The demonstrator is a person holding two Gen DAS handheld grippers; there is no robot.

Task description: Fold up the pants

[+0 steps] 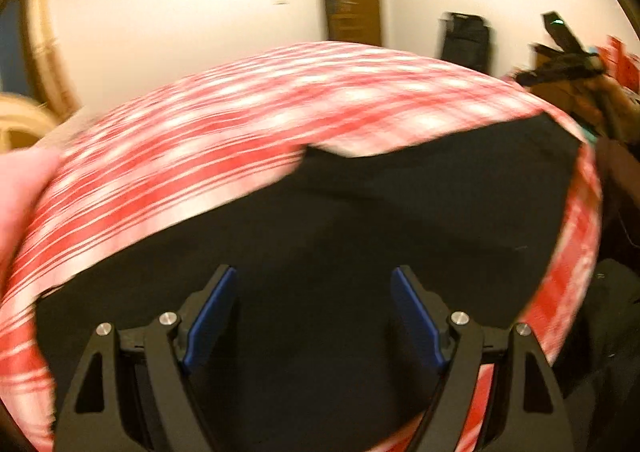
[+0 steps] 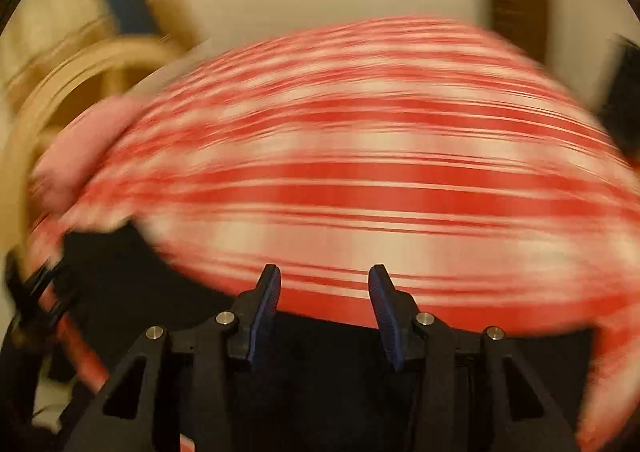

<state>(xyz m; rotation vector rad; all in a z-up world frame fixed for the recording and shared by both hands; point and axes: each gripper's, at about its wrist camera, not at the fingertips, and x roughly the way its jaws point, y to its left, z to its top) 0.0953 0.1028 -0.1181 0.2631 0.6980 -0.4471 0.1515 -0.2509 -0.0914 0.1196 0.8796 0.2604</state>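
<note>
While both views blur, we hold the left gripper (image 1: 312,284) spread wide over black pants (image 1: 360,219). Our right gripper (image 2: 324,284) gapes empty, checked cloth (image 2: 380,179) beyond its fingertips.

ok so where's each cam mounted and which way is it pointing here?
Left wrist: on the left claw, looking along its open fingers over black pants on a red-and-white checked cloth; the right claw and the hand holding it show far right.
Right wrist: on the right claw, fingers open, facing across the blurred cloth; no hand visible.
Shared: checked cloth, black pants, pale wall behind.
</note>
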